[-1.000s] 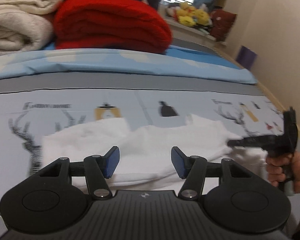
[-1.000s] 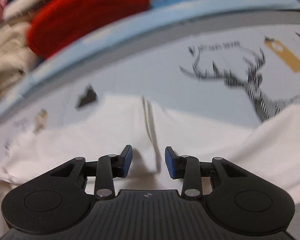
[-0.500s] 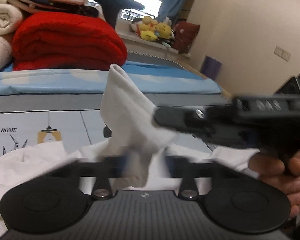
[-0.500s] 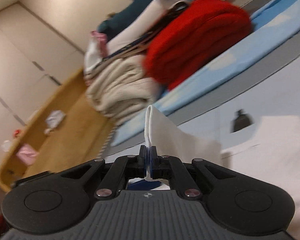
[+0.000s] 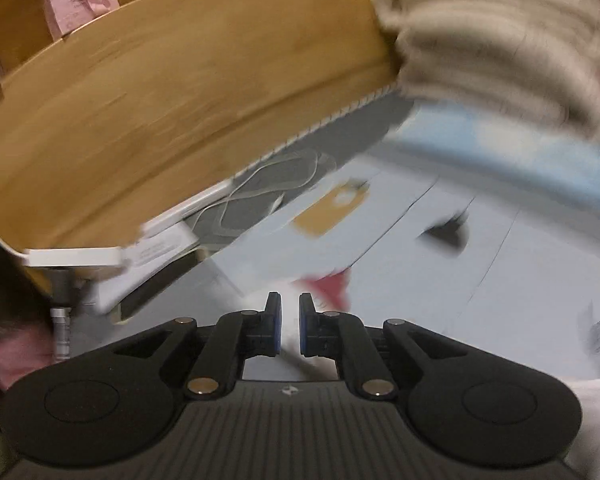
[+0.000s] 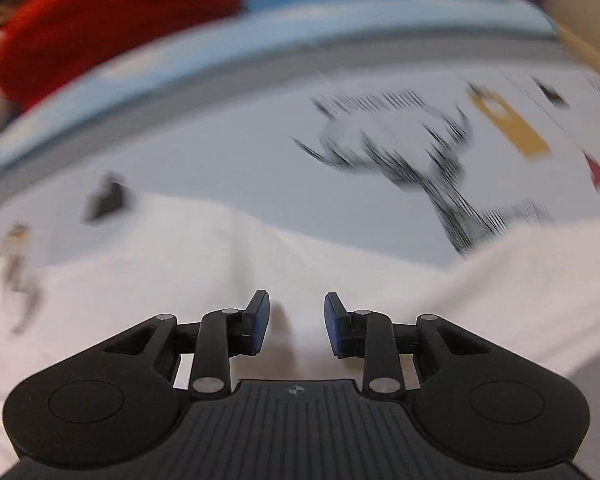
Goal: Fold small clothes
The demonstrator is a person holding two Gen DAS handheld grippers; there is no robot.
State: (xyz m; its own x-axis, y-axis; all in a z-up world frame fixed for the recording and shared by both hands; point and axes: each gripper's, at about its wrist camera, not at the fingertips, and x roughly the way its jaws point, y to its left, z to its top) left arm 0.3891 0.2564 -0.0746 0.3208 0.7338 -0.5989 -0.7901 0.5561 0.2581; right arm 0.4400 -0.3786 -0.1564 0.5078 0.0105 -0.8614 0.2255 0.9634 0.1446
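Note:
A white garment (image 6: pixel 148 264) lies spread on the printed bed sheet (image 6: pixel 260 168). My right gripper (image 6: pixel 296 322) hovers just over its middle with the jaws open and nothing between them. In the blurred left wrist view, my left gripper (image 5: pixel 290 322) has its jaws nearly together with a narrow gap, and white cloth (image 5: pixel 289 336) shows in and behind that gap. Whether the pads pinch the cloth is unclear. More white cloth (image 5: pixel 592 404) shows at the lower right.
A wooden headboard (image 5: pixel 160 92) curves along the left of the bed. Folded beige towels (image 5: pixel 508 48) and a red blanket (image 6: pixel 100 28) are stacked at the back. A white cable (image 5: pixel 260 196) and a white box (image 5: pixel 156 248) lie by the bed edge.
The right gripper has let go of the cloth, opened and dropped back over the garment. The left gripper has swung left toward the headboard, its jaws now nearly shut.

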